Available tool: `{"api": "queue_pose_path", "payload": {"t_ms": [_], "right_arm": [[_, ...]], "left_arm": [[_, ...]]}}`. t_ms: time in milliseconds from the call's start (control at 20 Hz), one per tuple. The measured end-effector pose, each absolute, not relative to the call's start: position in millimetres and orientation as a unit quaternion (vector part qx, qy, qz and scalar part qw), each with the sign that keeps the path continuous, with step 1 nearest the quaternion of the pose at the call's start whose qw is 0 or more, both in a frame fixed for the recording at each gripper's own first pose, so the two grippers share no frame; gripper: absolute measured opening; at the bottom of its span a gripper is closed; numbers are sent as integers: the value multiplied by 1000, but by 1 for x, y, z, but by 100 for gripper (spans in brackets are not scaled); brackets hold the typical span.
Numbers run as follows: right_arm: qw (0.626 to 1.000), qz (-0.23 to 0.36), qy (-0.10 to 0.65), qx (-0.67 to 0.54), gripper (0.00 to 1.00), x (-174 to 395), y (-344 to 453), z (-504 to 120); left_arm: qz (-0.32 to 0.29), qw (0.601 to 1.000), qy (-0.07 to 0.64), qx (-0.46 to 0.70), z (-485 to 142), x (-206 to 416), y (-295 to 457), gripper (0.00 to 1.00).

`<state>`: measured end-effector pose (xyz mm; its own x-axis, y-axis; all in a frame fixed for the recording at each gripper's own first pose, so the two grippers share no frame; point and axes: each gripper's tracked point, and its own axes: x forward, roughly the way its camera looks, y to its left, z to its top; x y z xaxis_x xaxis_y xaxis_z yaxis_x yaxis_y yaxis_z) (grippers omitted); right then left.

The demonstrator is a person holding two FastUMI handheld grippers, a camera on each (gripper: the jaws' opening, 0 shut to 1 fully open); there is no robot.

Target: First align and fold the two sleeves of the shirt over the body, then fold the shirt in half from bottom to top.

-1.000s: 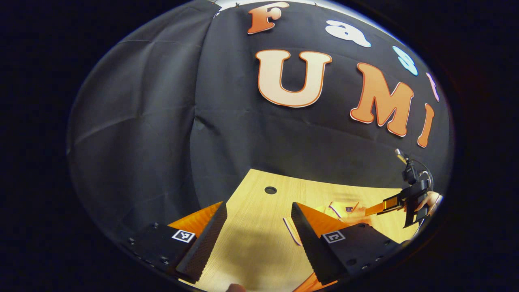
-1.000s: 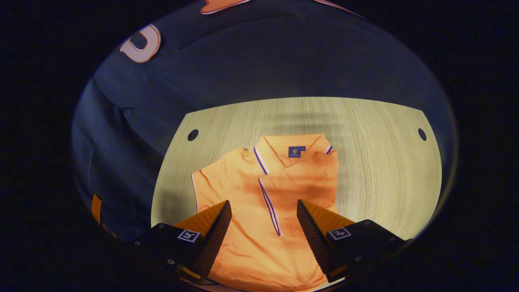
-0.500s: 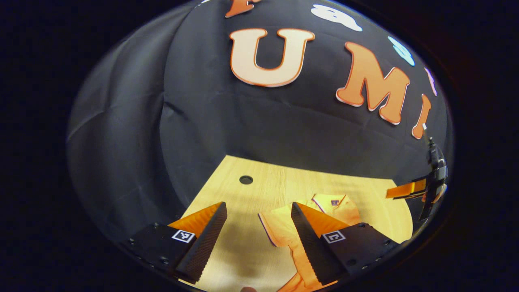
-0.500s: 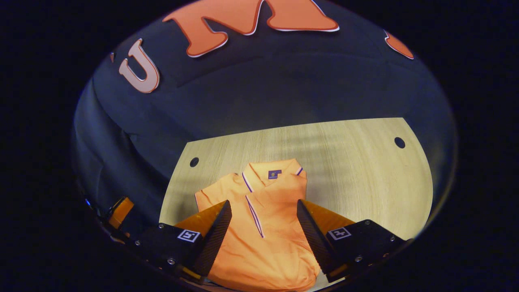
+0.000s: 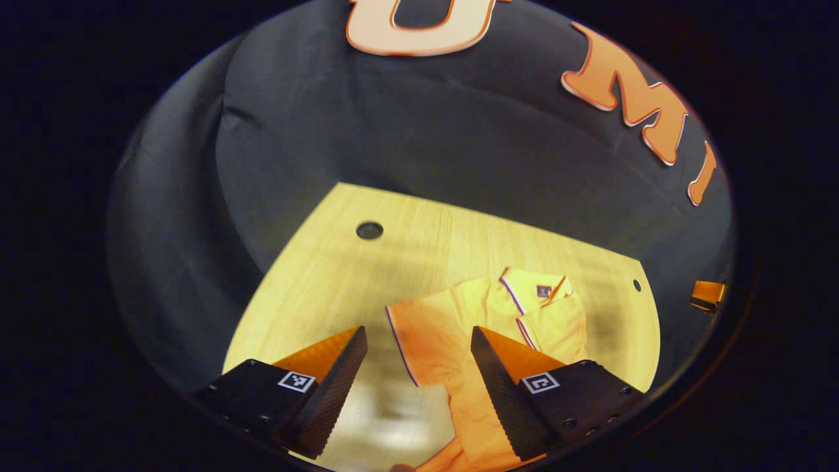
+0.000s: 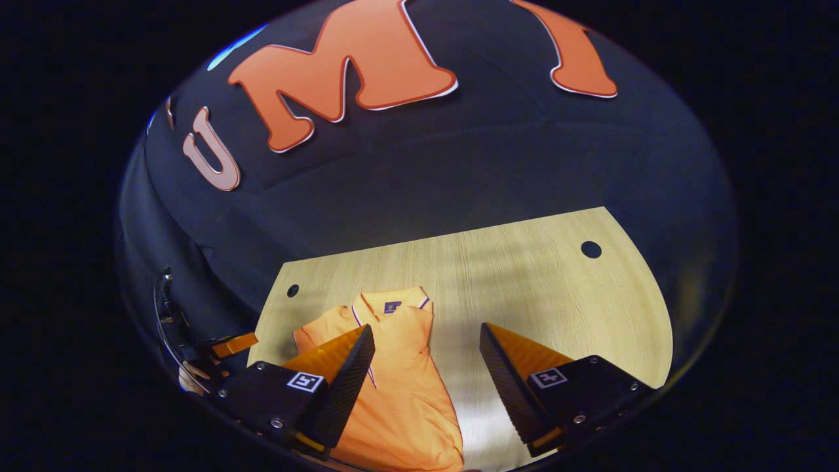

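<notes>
An orange polo shirt [image 5: 485,328] lies flat on the pale wooden worktop [image 5: 341,275], collar toward the booth's far wall. One sleeve already lies folded over the body; the other sleeve [image 5: 419,337] is spread out flat to the side, its edge trimmed with a thin dark line.

In the left gripper view, the left gripper [image 5: 419,387] is held above the worktop with its fingers spread wide and nothing between them. The spread sleeve sits just beyond the gap between the fingers, and the body of the shirt runs behind and under the finger on the collar side. Far off, past the worktop edge on the far side of the shirt, a small part of the other gripper shows.

In the right gripper view, the right gripper [image 6: 426,387] also stands wide apart and empty above the worktop [image 6: 537,282]. The shirt [image 6: 400,387] lies behind one finger and partly in the gap, while the other finger hangs over bare wood beside the shirt. Beyond the shirt, at the worktop's edge, the left gripper [image 6: 229,345] appears with a hand [image 6: 190,379] holding it.
</notes>
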<state>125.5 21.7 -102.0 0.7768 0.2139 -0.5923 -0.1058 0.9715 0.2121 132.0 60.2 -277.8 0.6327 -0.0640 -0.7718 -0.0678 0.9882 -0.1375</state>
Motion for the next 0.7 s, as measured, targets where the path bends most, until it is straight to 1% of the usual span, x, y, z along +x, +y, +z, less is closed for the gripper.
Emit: {"api": "queue_pose_path", "payload": {"t_ms": [200, 350, 500, 700], "right_arm": [[934, 85, 336, 90, 98, 117, -6, -109], [929, 89, 344, 101, 99, 113, -16, -112], [928, 90, 348, 99, 99, 110, -30, -117], [922, 90, 359, 113, 99, 106, -39, -126]], "left_arm": [[9, 864, 492, -112, -326, 141, 49, 98], [38, 831, 544, -111, -367, 141, 59, 98], [71, 810, 572, -109, -390, 141, 71, 99], [98, 799, 587, -90, -411, 140, 75, 99]]}}
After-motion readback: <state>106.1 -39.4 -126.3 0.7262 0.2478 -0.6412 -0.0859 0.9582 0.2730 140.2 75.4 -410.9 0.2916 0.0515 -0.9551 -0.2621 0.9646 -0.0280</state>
